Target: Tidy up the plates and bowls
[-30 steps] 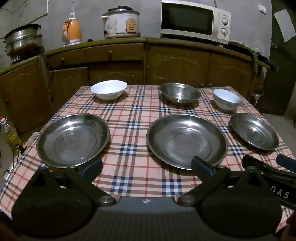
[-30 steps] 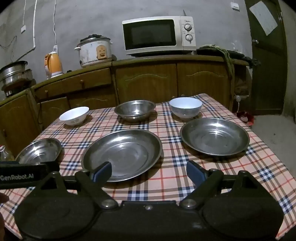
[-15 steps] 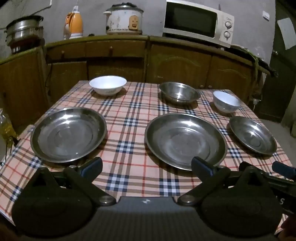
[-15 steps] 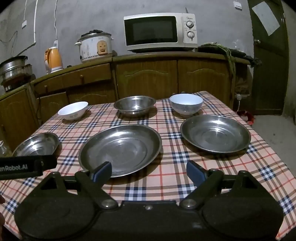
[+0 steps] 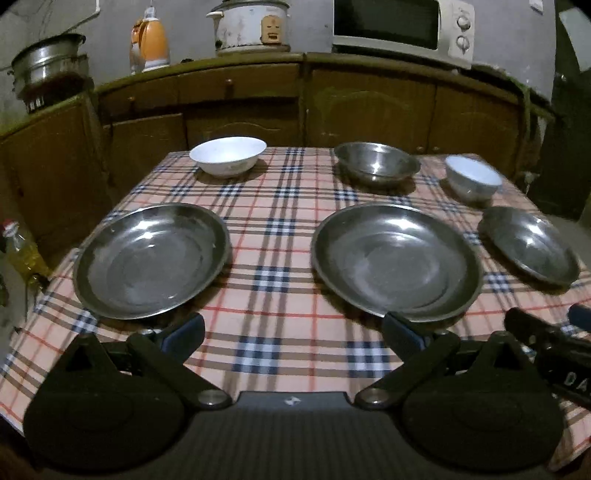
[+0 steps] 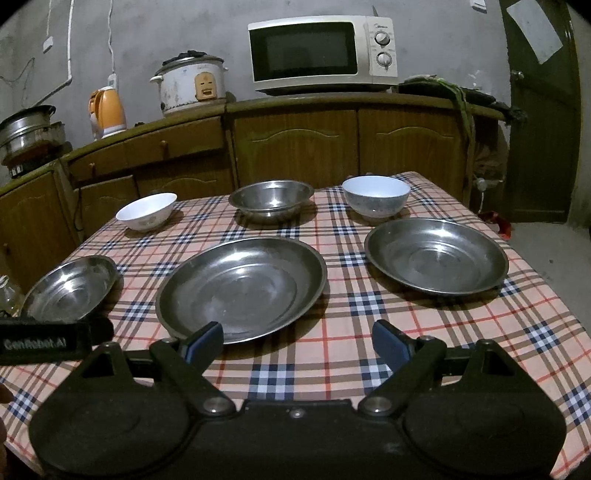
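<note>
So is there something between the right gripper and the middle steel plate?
Nothing visible. The right gripper is open, and only bare tablecloth lies before the middle steel plate, whose near rim sits by its left jaw.

Checked cloth (image 6: pixel 332 354) in peach, navy and red, spread over the tabletop. Beyond it, wooden cabinets (image 6: pixel 303 147) with arched door panels, running along a grey wall. On the counter, from left to right: stacked metal pots (image 6: pixel 27 129), orange kettle (image 6: pixel 107 110), white rice cooker (image 6: pixel 190 85), white microwave (image 6: pixel 321 53) with two dials. Dark bundle with a green cord (image 6: pixel 461 96) draped over the counter's right end. Dark door (image 6: pixel 539 122) at far right, pale paper (image 6: pixel 535 29) stuck near its top. Bottle of yellow liquid with a red cap (image 5: pixel 22 254) off the tabletop's left edge.
</note>
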Motion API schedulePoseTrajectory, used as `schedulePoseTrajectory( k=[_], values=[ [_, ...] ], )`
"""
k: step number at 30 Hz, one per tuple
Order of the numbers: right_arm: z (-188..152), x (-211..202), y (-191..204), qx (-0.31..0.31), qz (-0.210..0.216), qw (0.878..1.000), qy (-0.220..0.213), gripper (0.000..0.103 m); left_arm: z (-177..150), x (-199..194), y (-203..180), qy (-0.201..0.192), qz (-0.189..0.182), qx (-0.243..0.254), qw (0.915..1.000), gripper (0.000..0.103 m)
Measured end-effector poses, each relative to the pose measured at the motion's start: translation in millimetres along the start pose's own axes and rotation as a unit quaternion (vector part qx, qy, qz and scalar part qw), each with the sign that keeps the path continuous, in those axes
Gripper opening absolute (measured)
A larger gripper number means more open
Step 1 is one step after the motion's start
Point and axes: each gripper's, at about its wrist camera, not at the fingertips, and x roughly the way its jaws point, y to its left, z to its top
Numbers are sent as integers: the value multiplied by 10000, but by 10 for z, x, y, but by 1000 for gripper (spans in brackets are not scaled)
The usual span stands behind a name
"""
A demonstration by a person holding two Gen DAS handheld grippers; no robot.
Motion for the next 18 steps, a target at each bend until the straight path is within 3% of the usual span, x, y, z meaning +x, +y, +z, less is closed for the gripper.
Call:
schedulePoseTrajectory(
  k=[3, 18],
  values=[
    [-4, 20, 3, -13, 12, 10000, 23, 103, 8, 35, 78, 119, -77, -229, 9996, 103],
    [-28, 102, -1, -54, 76, 9999, 134, 103, 12, 160, 143, 242, -128, -394, 9988, 103]
  ],
)
